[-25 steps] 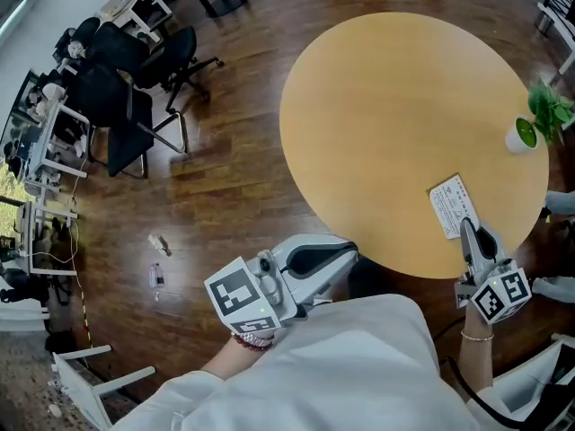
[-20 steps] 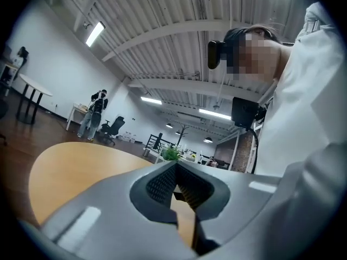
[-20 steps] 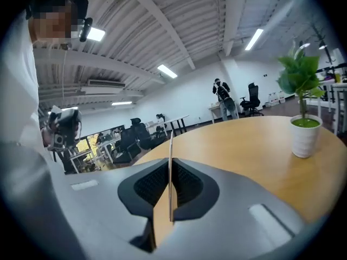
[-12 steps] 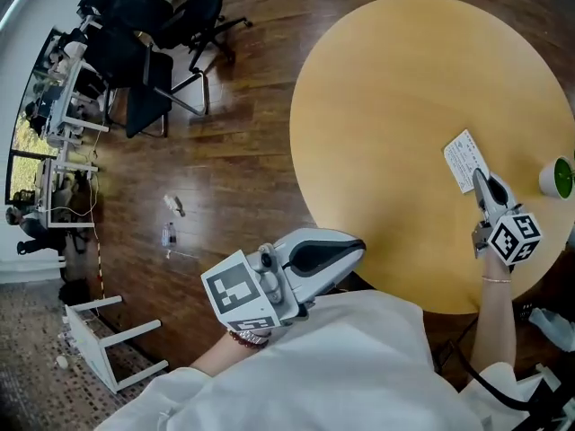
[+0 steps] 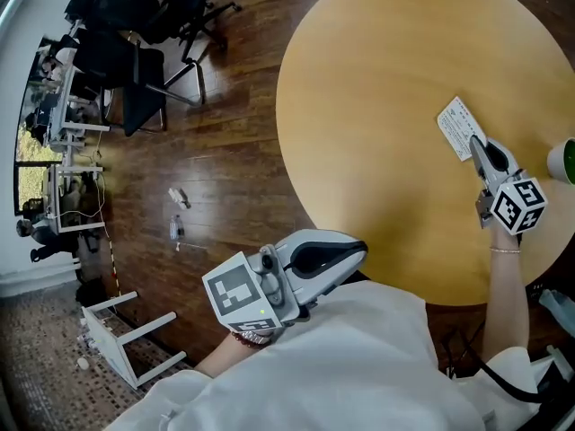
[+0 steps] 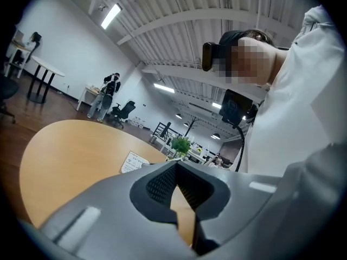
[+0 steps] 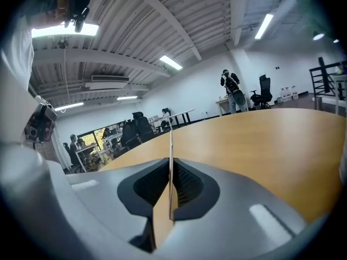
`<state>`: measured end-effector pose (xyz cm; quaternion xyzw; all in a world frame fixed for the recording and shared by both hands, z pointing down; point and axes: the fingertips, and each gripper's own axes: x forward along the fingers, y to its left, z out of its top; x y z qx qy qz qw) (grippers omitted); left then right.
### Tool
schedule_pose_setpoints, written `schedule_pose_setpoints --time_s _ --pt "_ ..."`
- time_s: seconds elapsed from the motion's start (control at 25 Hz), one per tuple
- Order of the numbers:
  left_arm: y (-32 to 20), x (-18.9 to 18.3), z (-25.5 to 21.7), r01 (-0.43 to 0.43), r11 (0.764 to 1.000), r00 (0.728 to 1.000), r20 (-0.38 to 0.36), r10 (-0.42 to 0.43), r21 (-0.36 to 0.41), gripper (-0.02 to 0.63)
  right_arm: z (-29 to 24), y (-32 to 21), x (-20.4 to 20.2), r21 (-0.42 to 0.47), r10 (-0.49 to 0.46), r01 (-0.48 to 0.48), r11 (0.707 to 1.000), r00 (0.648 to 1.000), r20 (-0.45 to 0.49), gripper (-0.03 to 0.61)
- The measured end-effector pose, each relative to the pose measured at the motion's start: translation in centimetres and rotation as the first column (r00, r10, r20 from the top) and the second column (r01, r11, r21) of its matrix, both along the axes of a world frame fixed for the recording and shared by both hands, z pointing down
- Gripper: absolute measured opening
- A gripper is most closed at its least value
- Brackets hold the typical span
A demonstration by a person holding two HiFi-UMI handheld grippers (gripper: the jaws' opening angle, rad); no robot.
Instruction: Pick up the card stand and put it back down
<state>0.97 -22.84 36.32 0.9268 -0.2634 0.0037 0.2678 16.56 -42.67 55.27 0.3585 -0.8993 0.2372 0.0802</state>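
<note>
The card stand (image 5: 461, 127) is a white printed card over the right side of the round wooden table (image 5: 377, 106). My right gripper (image 5: 482, 145) is shut on its near edge. In the right gripper view the card stand (image 7: 171, 145) shows as a thin upright edge pinched between the pads. Whether it rests on the table or hangs just above it I cannot tell. My left gripper (image 5: 358, 251) is held close to the person's body, beside the table's near edge, shut and holding nothing. The left gripper view shows the card stand (image 6: 135, 161) far off on the table.
A white pot (image 5: 563, 162) with a green plant (image 6: 180, 144) stands at the table's right edge, close to the right gripper. Dark office chairs (image 5: 153, 34) and desks stand on the wooden floor at the left. A white stool (image 5: 126, 344) lies on the floor at the lower left.
The right gripper has moved away from the table's near edge toward the middle, with the card stand in its jaws. The head view has shifted. The left gripper stays by the body.
</note>
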Motion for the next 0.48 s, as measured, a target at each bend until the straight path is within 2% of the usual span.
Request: schedule_pose_setpoints --time_s 0.12,0.24,0.36,0.48 --pt "-0.3 -0.4 1.2 0.006 1.000 0.999 0.040 -0.005 -0.014 -0.005 0.9 0.2 0.1 -0.020 0.003 -0.004 1.000 1.000 -0.015 0.023" --pt "0.1 -1.0 1.4 0.015 1.000 1.000 0.021 -0.015 -0.021 -0.005 1.6 0.5 0.2 -0.045 0.043 -0.045 0.998 0.998 -0.043 0.066" --pt "0.5 -1.5 1.4 0.028 0.999 1.000 0.002 -0.028 -0.016 -0.005 1.2 1.3 1.8 -0.075 0.153 -0.154 0.985 0.988 -0.022 0.152" --pt "1.6 -2.4 1.4 0.049 0.999 0.999 -0.001 -0.049 -0.013 -0.005 -0.3 4.0 4.6 -0.089 0.279 -0.279 0.956 0.960 -0.022 0.167"
